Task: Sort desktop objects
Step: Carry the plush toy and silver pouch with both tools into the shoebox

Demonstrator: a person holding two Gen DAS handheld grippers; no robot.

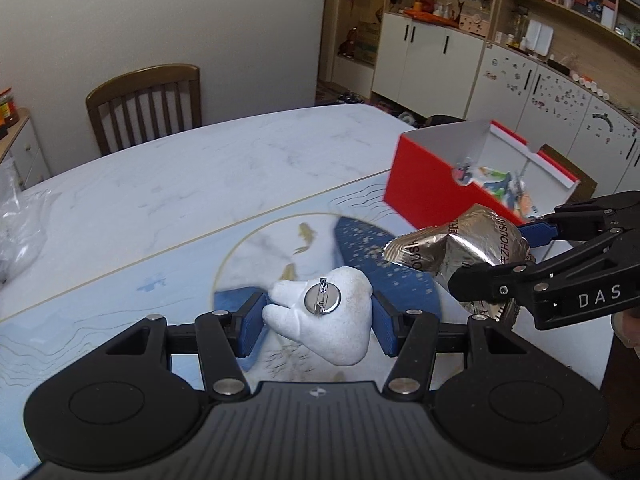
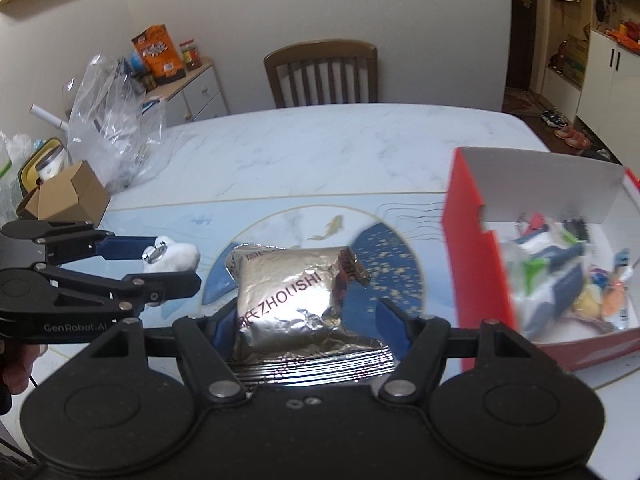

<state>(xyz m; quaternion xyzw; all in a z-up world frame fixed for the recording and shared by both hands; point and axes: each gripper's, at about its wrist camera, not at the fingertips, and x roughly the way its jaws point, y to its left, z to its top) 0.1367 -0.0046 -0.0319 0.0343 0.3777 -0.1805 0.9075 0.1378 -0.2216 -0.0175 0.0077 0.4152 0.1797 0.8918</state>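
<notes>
White plush badge point(image 1: 320, 316) and crumpled silver foil packet point(image 2: 296, 300), both aloft in jaws.

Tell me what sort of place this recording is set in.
Most likely a home dining room: a pale marble-patterned table with a brown wooden slat-back chair behind it, cream wall cupboards with cluttered shelves, and shoes on the floor near a doorway.

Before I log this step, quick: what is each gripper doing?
Left gripper: closed on the white plush pin.
Right gripper: closed on the silver foil packet.
</notes>
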